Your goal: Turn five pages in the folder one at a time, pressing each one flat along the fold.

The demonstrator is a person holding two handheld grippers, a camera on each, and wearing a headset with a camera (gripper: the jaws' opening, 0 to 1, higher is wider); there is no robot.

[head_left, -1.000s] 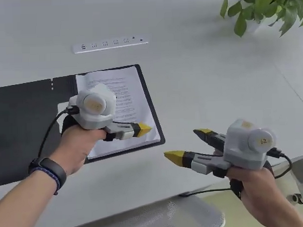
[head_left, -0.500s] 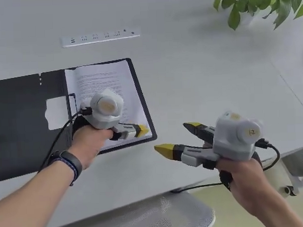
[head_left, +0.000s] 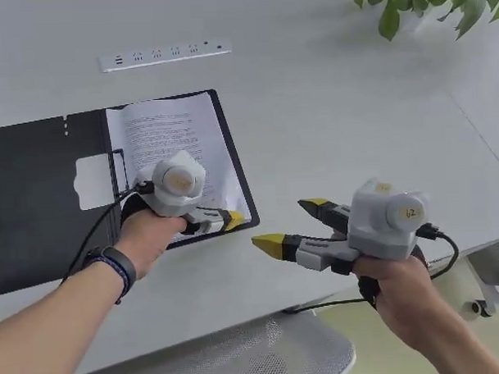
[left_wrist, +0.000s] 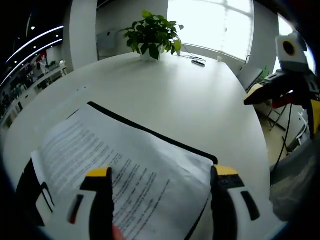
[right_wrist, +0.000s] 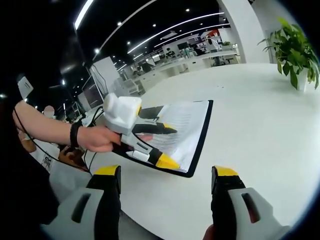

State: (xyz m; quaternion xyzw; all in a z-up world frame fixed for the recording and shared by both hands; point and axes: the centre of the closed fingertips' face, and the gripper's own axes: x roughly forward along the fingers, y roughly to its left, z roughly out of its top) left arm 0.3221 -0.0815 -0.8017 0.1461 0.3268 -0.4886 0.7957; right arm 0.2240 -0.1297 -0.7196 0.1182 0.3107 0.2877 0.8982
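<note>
L gripper (left_wrist: 161,172) jaws spread over folder (head_left: 37,211) page (head_left: 170,136), maybe touching it; R gripper (head_left: 291,223) jaws apart, beside folder over table (head_left: 337,110).

- Black folder (head_left: 37,203) lies open and flat on the white table's near left.
- Printed page (head_left: 178,148) (dense text) lies flat on its right half.

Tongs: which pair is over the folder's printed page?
The left tongs, jaws open above the near corner of the printed page in the folder. The right tongs are off to the side, open above bare table.
</note>
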